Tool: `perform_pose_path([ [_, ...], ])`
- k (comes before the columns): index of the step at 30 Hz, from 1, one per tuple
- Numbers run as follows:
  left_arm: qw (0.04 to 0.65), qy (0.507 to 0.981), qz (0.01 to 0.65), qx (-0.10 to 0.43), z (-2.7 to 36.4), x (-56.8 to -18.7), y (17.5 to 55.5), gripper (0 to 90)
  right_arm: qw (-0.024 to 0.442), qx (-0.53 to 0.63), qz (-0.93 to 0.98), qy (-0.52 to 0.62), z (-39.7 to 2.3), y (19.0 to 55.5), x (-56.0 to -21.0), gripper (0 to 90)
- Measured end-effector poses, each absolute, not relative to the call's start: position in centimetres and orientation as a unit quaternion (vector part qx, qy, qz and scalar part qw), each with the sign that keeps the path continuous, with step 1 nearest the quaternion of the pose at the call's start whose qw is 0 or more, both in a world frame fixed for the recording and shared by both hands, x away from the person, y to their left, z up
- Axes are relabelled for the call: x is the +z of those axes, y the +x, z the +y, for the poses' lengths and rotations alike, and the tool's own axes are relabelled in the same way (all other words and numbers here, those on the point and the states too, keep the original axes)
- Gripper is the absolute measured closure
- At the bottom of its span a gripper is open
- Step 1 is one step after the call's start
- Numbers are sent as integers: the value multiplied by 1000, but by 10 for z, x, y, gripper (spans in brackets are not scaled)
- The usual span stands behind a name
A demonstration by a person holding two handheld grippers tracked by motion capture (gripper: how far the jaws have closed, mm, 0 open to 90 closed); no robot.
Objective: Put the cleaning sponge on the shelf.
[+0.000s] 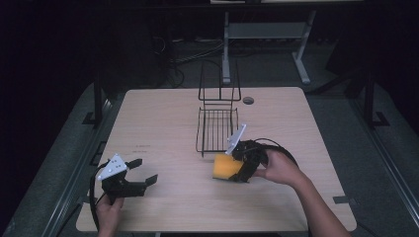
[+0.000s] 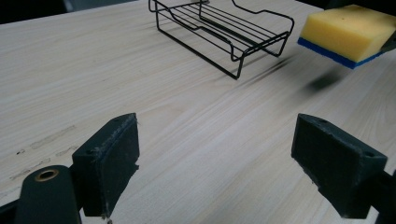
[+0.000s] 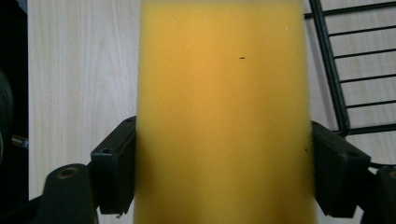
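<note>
- I counted one sponge [image 1: 225, 168], one wire rack [image 1: 216, 129] and my two grippers on the one table [image 1: 163, 123].
- My right gripper [image 3: 223, 163] pinched the sponge, a jaw pressed on each side, yellow face toward its camera.
- The sponge hung above the wood, just beside the rack's near corner; its blue underside showed in the left gripper view.
- My left gripper [image 1: 141, 173] sat well apart at the near left edge, jaws spread wide on nothing.
- The rack held nothing.
</note>
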State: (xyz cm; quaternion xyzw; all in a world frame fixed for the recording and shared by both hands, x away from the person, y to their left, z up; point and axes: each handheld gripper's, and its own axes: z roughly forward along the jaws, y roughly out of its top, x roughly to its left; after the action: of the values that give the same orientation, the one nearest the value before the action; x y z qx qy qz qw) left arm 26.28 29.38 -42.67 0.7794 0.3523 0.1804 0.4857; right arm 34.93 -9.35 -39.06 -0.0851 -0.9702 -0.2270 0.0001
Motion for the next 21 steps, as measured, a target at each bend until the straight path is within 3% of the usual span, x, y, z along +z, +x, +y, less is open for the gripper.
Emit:
perform_pose_path([
  [21, 487, 777, 355, 182, 296, -426, 263, 146, 11, -222, -971, -83, -83, 378, -379, 217],
])
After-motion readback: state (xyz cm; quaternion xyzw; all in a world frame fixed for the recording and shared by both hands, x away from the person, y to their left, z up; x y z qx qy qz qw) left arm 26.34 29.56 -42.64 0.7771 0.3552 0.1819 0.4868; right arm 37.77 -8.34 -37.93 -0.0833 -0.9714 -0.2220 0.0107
